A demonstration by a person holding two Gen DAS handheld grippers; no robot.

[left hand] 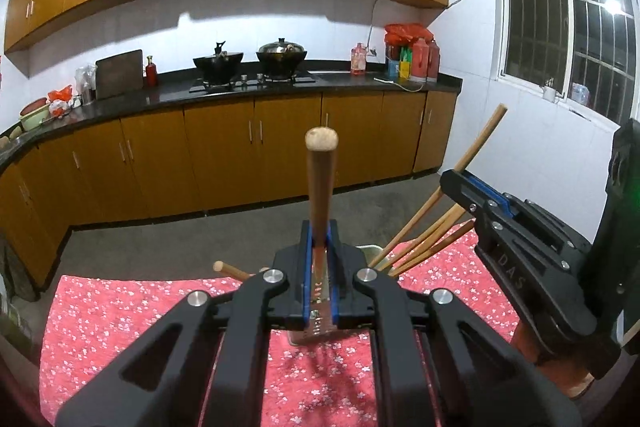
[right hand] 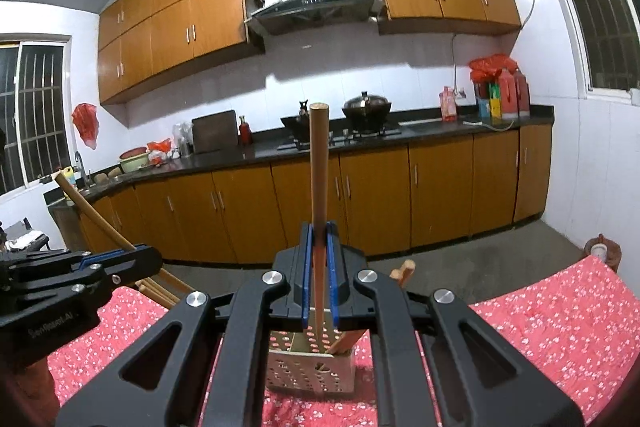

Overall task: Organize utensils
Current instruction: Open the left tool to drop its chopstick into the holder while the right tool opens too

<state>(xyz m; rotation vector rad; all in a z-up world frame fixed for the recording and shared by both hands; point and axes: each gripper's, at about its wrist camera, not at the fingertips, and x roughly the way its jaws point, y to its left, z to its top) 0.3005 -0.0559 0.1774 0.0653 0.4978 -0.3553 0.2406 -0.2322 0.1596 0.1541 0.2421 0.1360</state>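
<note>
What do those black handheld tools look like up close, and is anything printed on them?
Both are matte black plastic. The left tool and the right tool each have two flat fingers lined with blue pads, driven by angled link arms with cut-out slots and round silver pivot bolts. Seen side-on, the right one's body carries raised letters, apparently "DAS"; the left one's shows small pale print, too small to read surely. No cables show.

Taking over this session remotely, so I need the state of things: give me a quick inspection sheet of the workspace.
Surface: red floral cloth over the table.
Job's things: perforated metal holder with wooden utensils inside; loose chopsticks.
Clutter: nothing seen on the cloth.
Grippers: left gripper shut on a round-ended wooden handle; right gripper shut on a wooden stick above the holder.
Cables: white cable on the counter.
Surroundings: black counter, two woks, orange cabinets, barred windows.
</note>
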